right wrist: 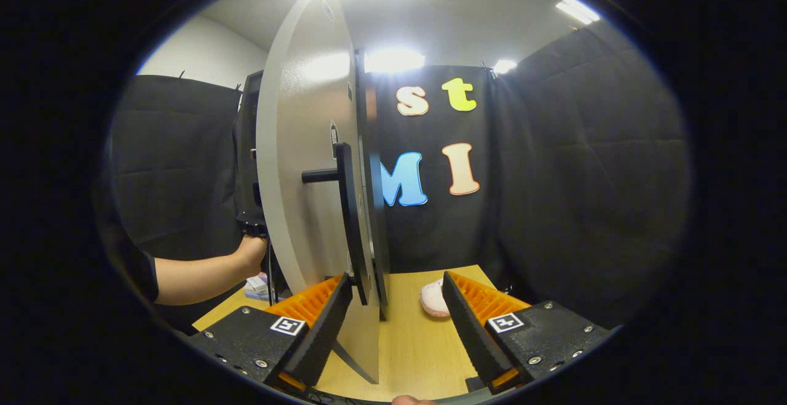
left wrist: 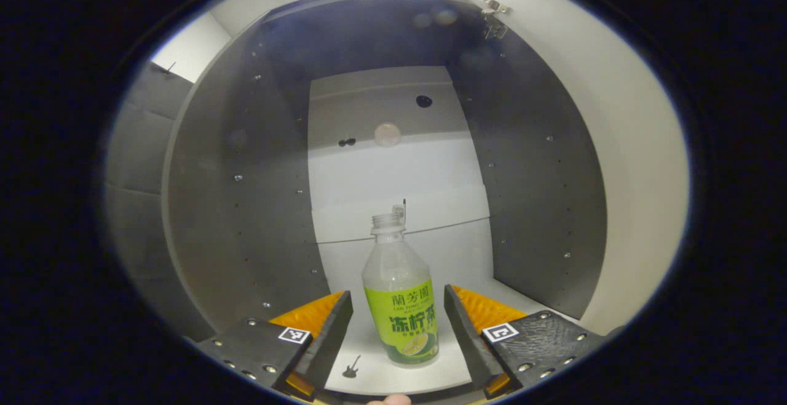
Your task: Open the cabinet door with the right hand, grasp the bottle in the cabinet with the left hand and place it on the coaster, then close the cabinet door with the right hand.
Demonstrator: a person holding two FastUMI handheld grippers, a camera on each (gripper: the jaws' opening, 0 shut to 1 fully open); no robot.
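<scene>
One bottle is seen standing upright on the cabinet floor, between the spread fingers of the left gripper, untouched. The right gripper is held released astride the one open door; one coaster lies on the worktop.

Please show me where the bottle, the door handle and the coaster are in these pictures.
bottle (left wrist: 403,322): left gripper view, on its green label.
door handle (right wrist: 347,220): right gripper view, on the dark vertical bar.
coaster (right wrist: 433,299): right gripper view, on the visible pink part lying on the table.
</scene>
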